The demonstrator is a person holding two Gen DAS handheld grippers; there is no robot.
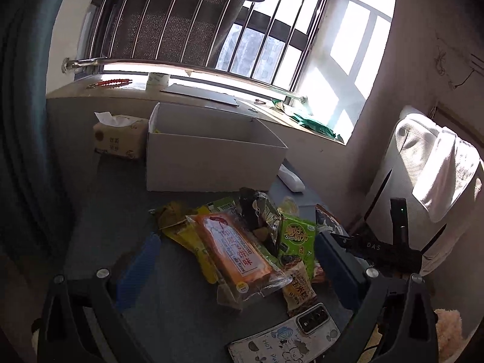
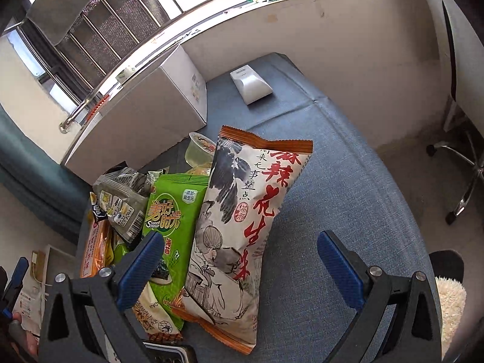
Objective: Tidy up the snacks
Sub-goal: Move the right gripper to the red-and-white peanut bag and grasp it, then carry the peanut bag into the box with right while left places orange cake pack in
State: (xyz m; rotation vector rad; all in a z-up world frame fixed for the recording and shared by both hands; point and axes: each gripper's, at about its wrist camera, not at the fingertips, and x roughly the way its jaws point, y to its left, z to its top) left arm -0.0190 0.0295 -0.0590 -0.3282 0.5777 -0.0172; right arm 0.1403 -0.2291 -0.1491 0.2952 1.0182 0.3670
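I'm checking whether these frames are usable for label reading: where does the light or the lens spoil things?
Left wrist view: the window is blown out and the snack pile sits dim in backlight. Right wrist view: the peanut bag is evenly lit and its print is legible. Both views bend straight lines near the edges.

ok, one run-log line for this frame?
phase: pre-grasp | left hand-held gripper: open over snack pile | right hand-held gripper: open, around peanut bag | white box: open, contents unseen

Snack pile [image 1: 248,242] before seemingly empty white box [image 1: 211,163].
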